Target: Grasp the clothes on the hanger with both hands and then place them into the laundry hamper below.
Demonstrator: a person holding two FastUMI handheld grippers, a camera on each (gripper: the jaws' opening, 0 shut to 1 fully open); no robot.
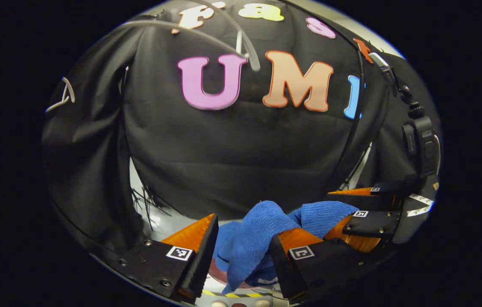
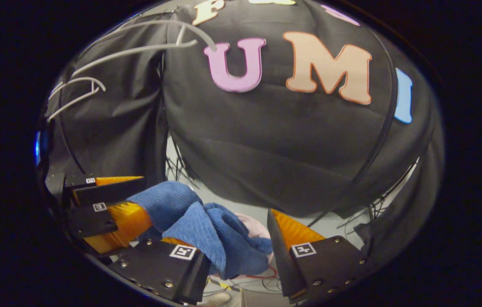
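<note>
A blue knitted garment hangs bunched between my two grippers, low in front of the booth wall. My left gripper is open, and the cloth lies in the wide gap and drapes over its right finger. My right gripper is open too, with the same garment slung over its left finger. Each gripper appears from the side in the other's view: the right one and the left one, fingers apart around a fold. A bare white hanger hangs above. Something pink lies below the cloth.
More white hangers hang at the left on the rail. A dark camera mount stands at the right. Cables and a yellow-black striped tape line lie on the pale floor below.
</note>
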